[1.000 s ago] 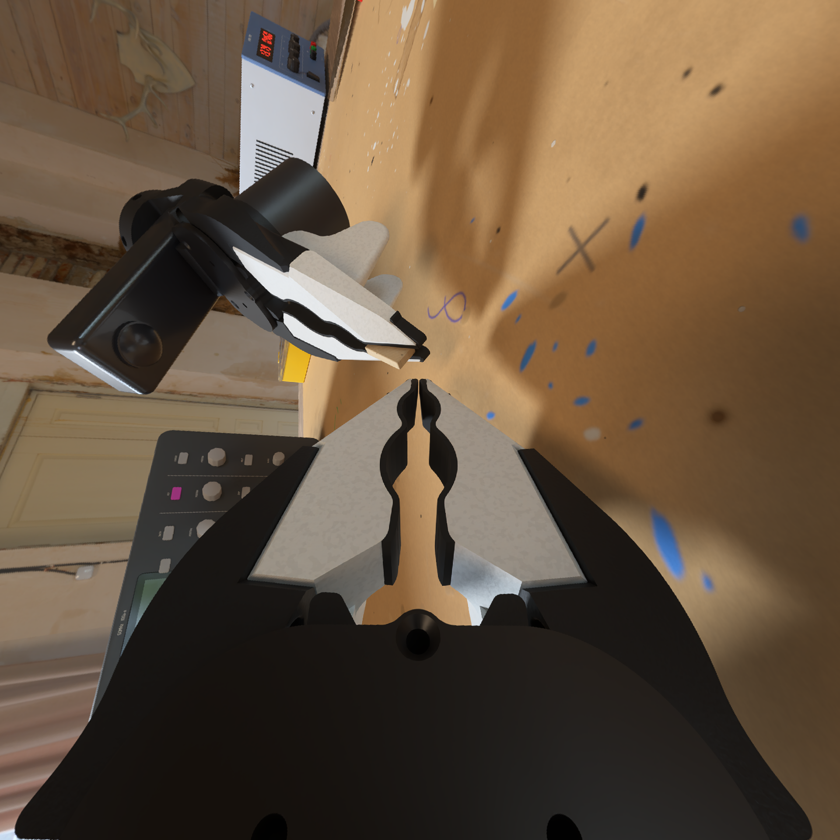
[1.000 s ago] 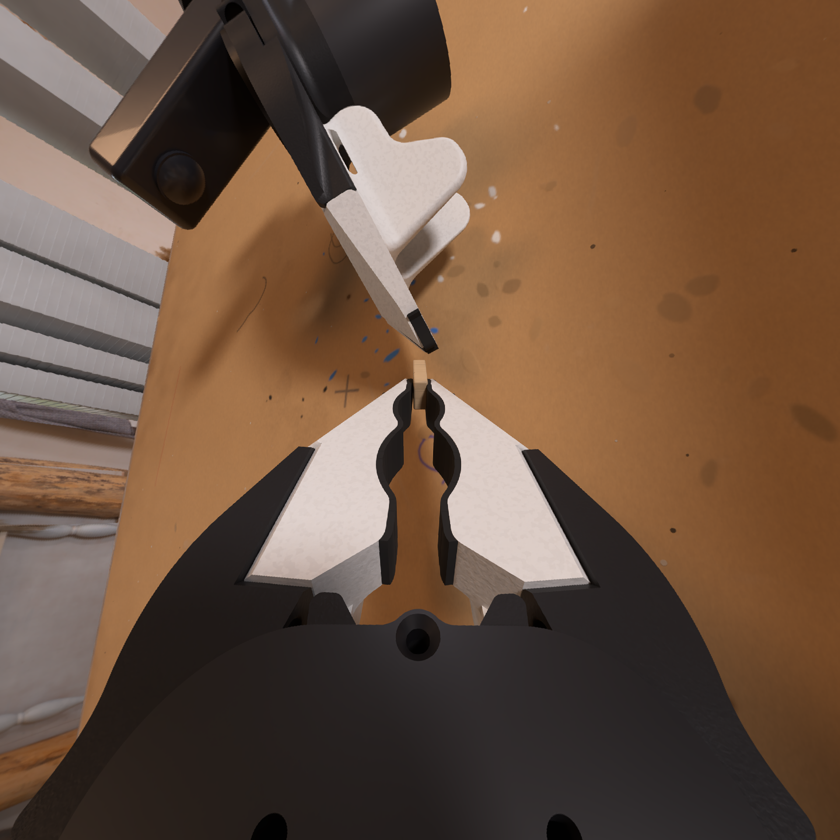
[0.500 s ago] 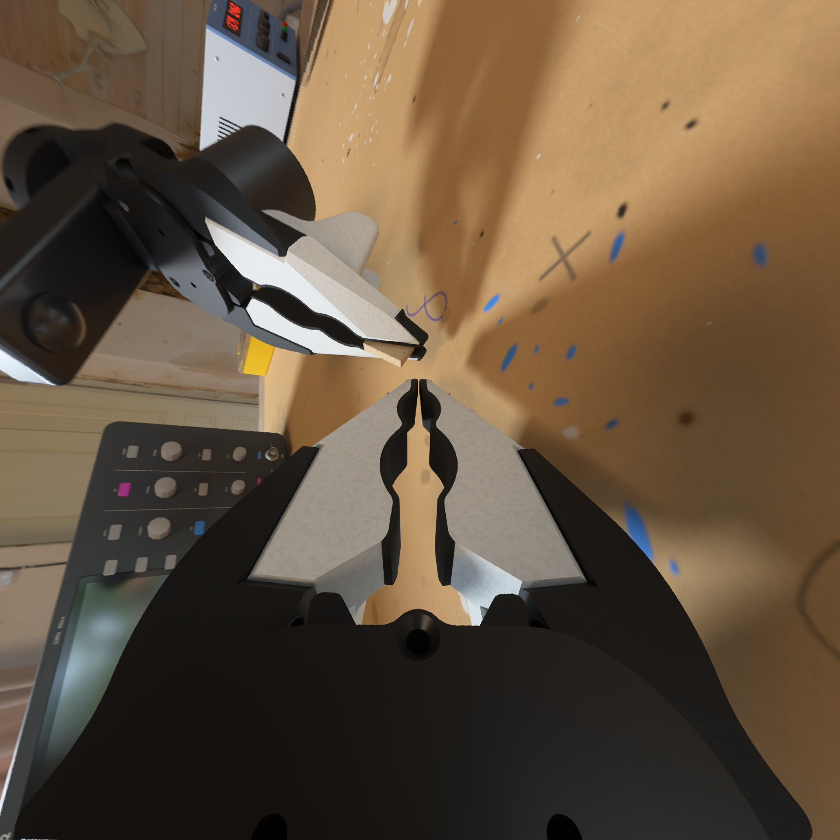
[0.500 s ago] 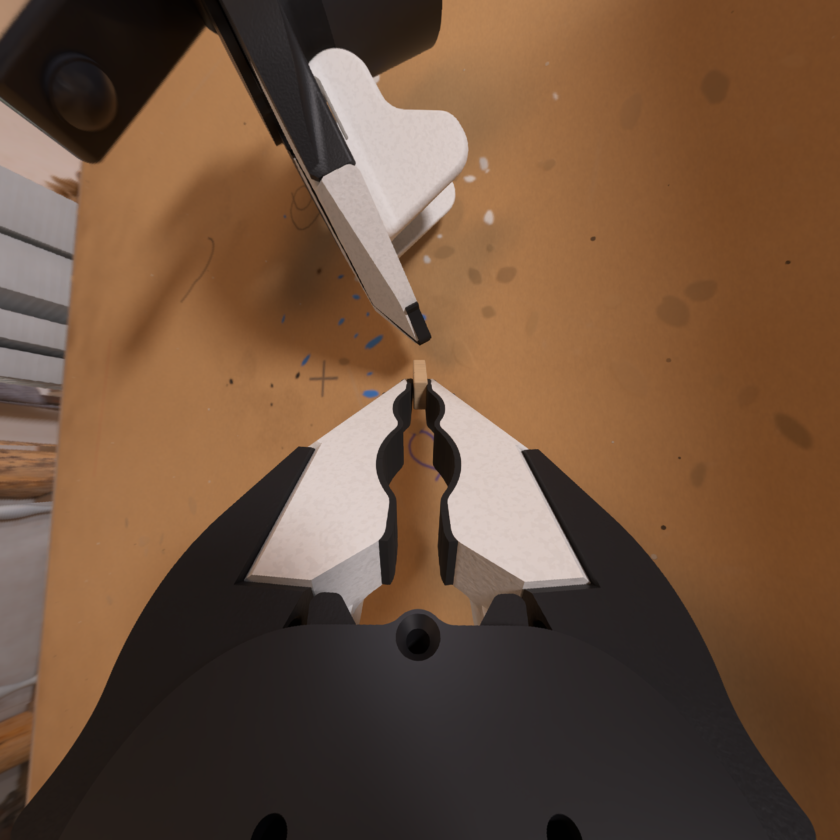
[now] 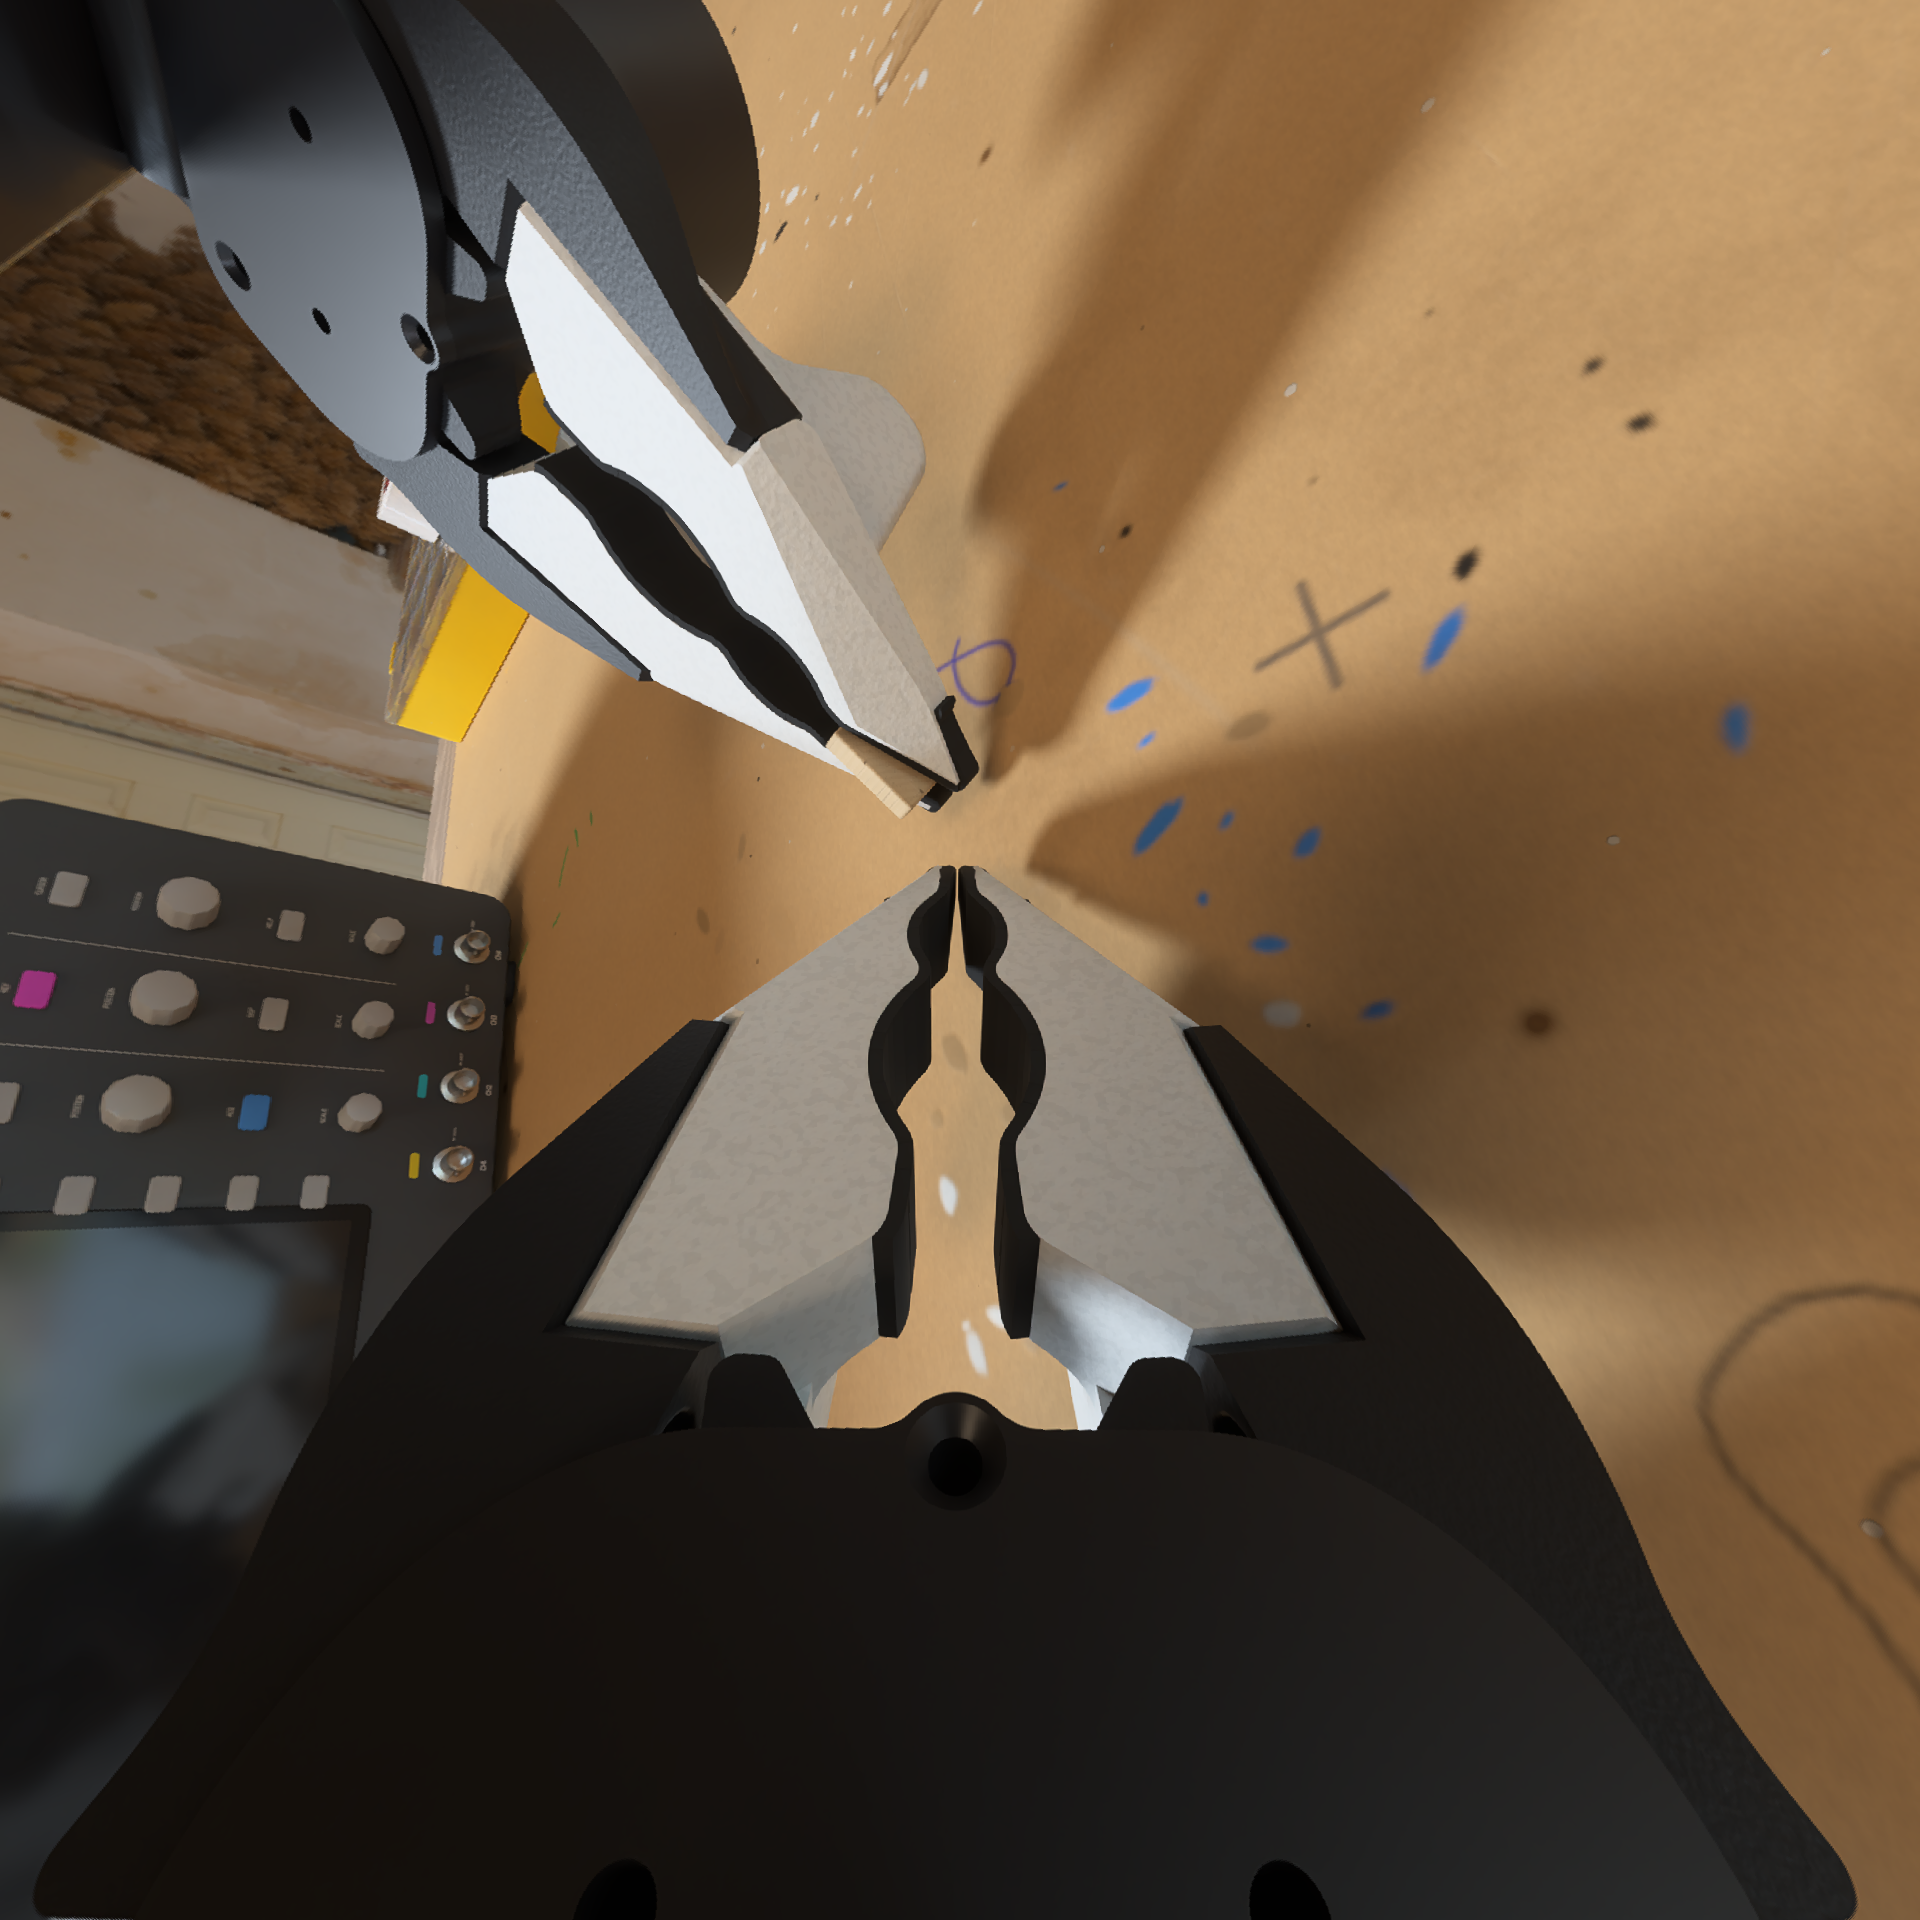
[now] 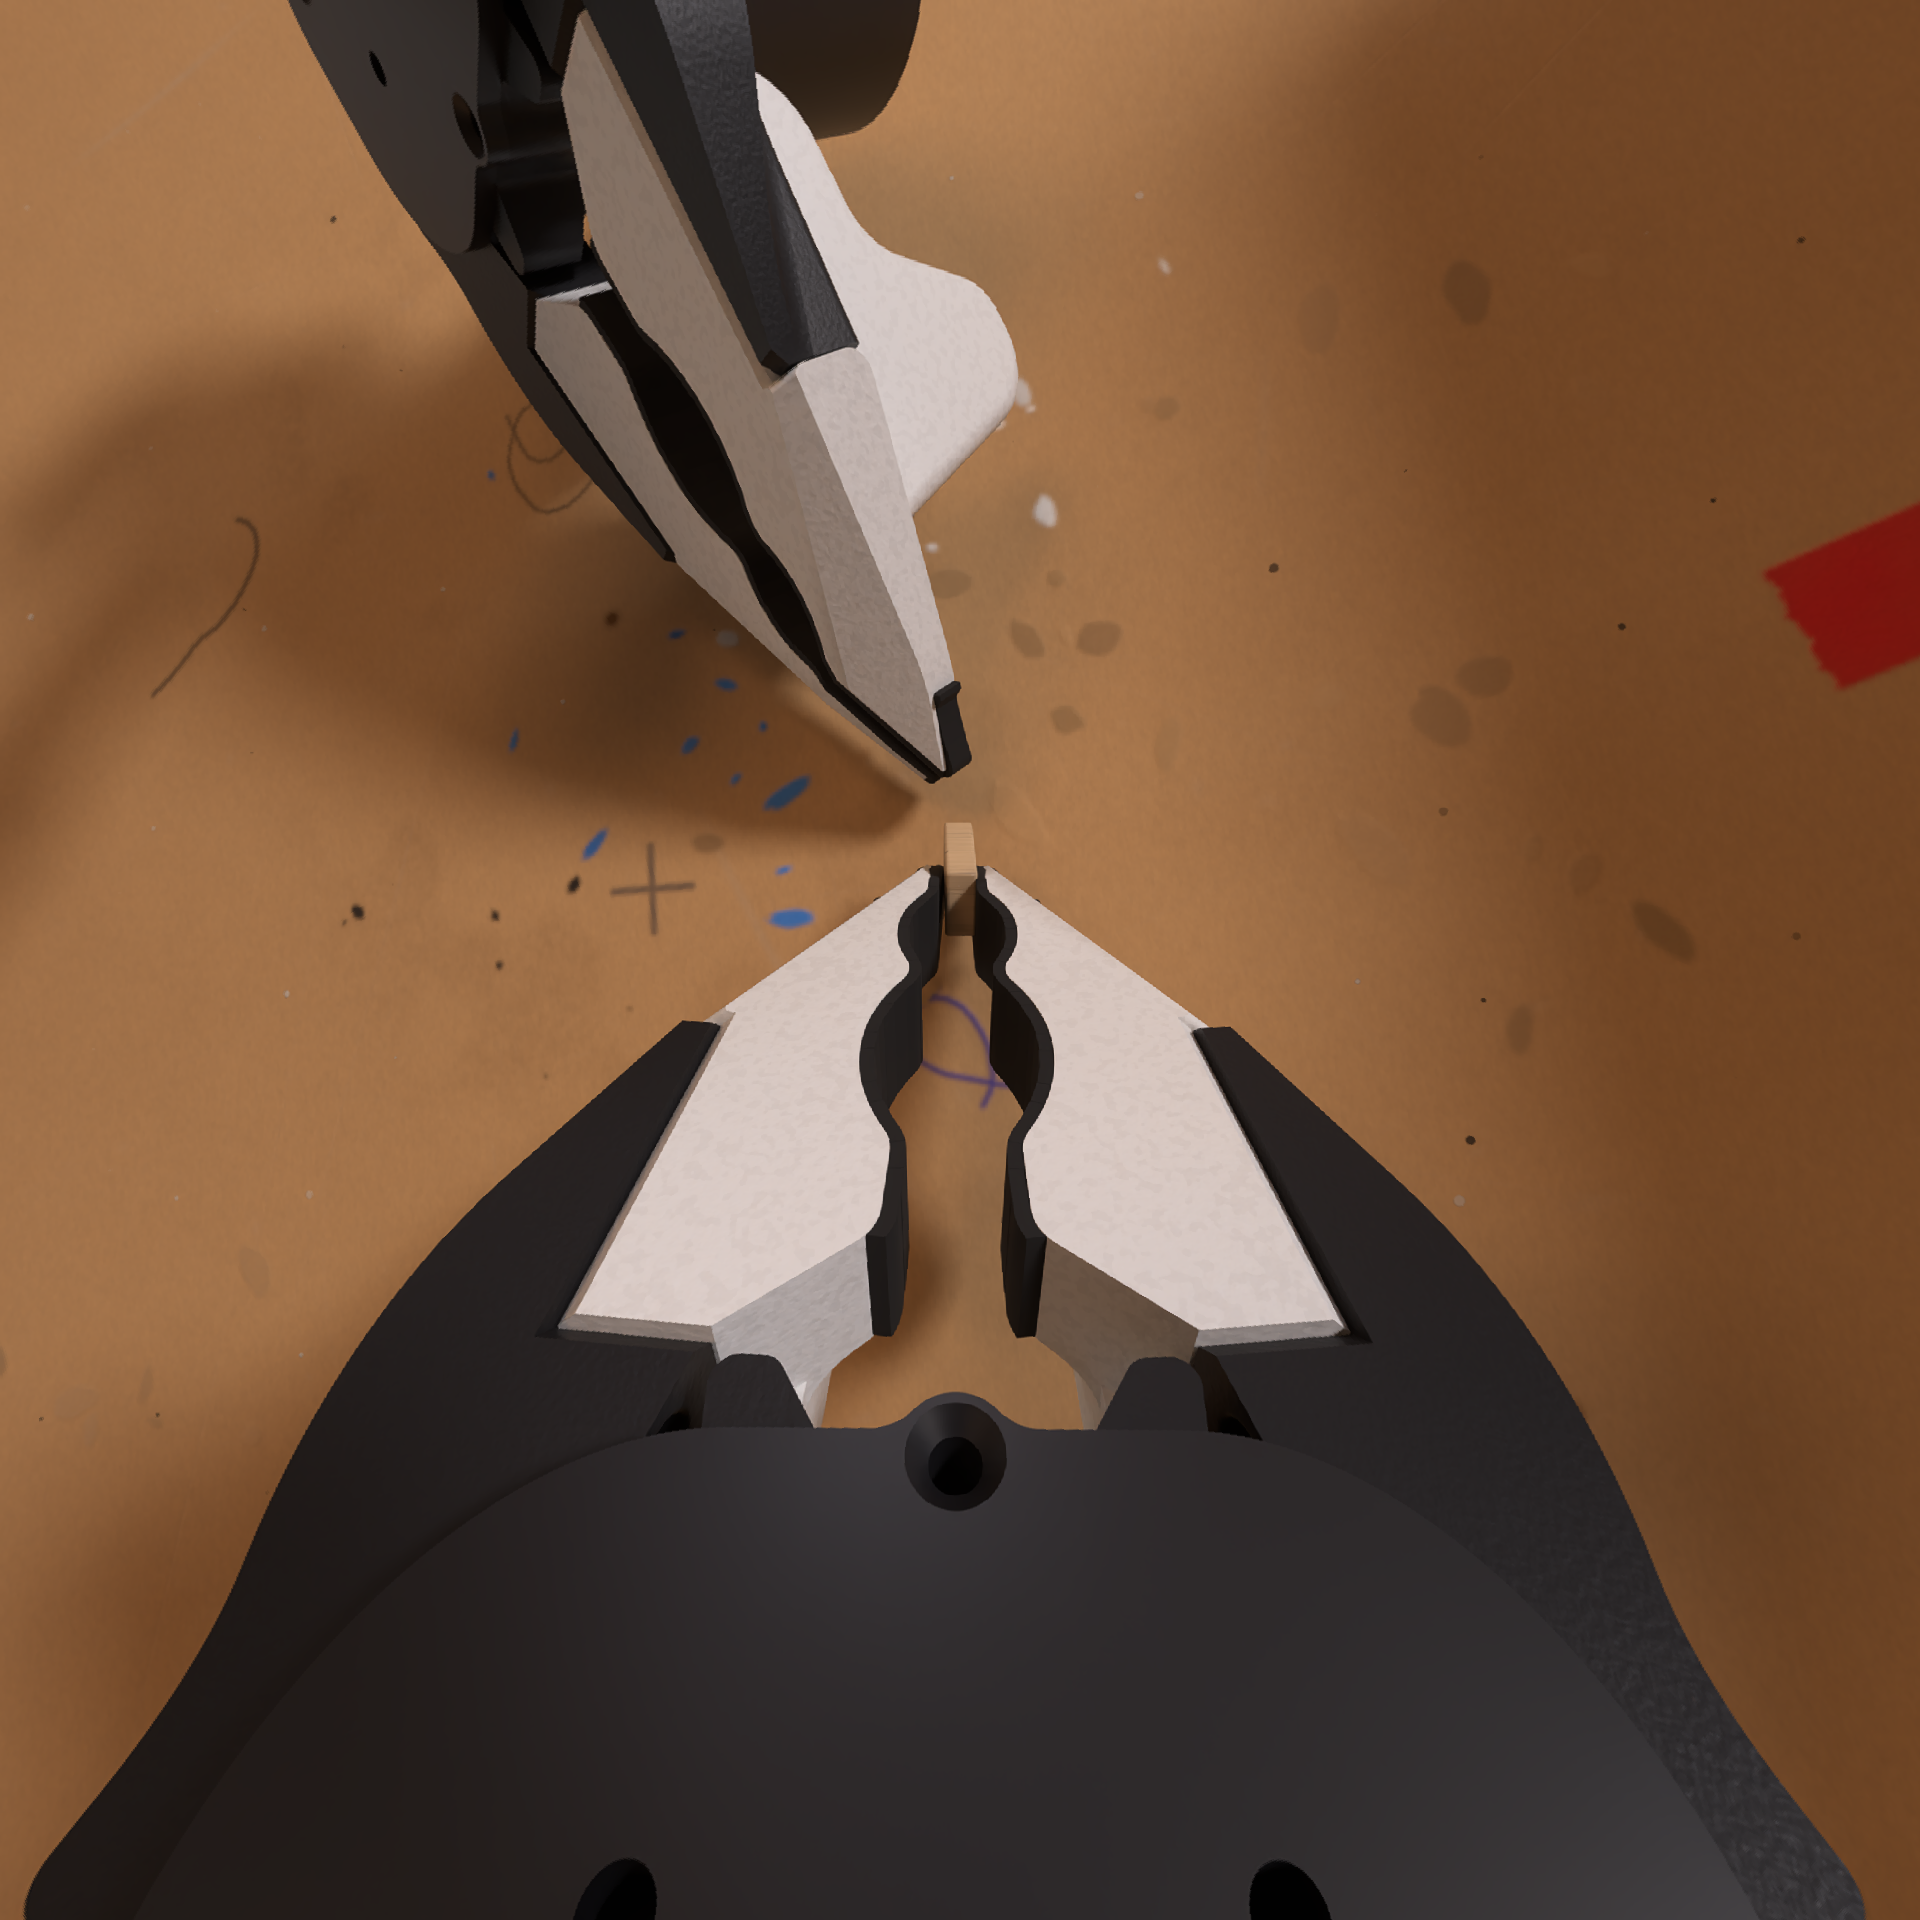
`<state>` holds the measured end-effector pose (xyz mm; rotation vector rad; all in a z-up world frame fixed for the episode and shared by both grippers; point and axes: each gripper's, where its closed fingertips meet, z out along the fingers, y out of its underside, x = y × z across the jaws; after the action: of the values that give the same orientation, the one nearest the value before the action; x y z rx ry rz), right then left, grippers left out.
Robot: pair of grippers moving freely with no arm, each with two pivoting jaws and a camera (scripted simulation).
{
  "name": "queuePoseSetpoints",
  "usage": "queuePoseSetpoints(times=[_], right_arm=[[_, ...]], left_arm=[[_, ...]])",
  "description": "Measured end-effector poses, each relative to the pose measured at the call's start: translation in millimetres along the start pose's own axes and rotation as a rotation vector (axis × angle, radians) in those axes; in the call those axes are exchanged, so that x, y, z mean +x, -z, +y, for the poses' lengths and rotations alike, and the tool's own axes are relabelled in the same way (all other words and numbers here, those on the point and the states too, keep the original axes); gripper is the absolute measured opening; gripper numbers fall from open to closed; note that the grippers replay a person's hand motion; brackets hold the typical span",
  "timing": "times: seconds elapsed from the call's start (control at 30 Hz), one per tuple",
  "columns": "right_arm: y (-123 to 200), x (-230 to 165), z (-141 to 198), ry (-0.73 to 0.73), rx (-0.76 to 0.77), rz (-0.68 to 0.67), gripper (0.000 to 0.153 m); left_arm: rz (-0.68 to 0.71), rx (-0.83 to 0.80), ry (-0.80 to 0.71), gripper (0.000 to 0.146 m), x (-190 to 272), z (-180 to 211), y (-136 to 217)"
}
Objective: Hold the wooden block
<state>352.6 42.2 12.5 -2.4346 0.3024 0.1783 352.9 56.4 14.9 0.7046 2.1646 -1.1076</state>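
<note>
Left wrist view: left gripper (image 5: 954, 878) sat at centre, fingertips together with nothing between them. Right gripper (image 5: 928, 788) came in from 11 o'clock, tips clamped on the block (image 5: 881, 774), a thin pale sliver sticking out of the tips toward 7 o'clock. Block was just beyond the left tips, apart from them, held off the table (image 5: 1455, 312). A dark panel (image 5: 239, 1029) with knobs lay at 9 o'clock, a yellow box (image 5: 457, 665) at 10 o'clock.

Right wrist view: right gripper (image 6: 958, 883) pinched the block (image 6: 958, 852) right at the tip ends; only the last bit of the pads had it, and the block poked out toward 12 o'clock. Left gripper (image 6: 940, 764) hung at 12 o'clock, tips closed, just short of the block's free end, not touching. Red tape (image 6: 1860, 597) at 3 o'clock on the table (image 6: 1351, 935).

Risks, as judged:
- Grip was very shallow, so any jolt or slight easing of the pinch could let the block slide out and drop.
- Left tips were near the free end; a nudge forward would lever the thin block sideways out of the pinch.
- With its tips closed, the left gripper could not take the block; it would only push it.
- A thin block could twist between the pads.
</note>
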Motion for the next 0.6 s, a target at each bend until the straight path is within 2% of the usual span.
queuePoseSetpoints(times=[0.6], right_arm=[[-0.4, 0.6, 1.9, 0.057, -0.068, 0.139, 0.004]], left_arm=[[0.007, -0.012, 0.044, 0.0, 1.3, 0.3, 0.6]])
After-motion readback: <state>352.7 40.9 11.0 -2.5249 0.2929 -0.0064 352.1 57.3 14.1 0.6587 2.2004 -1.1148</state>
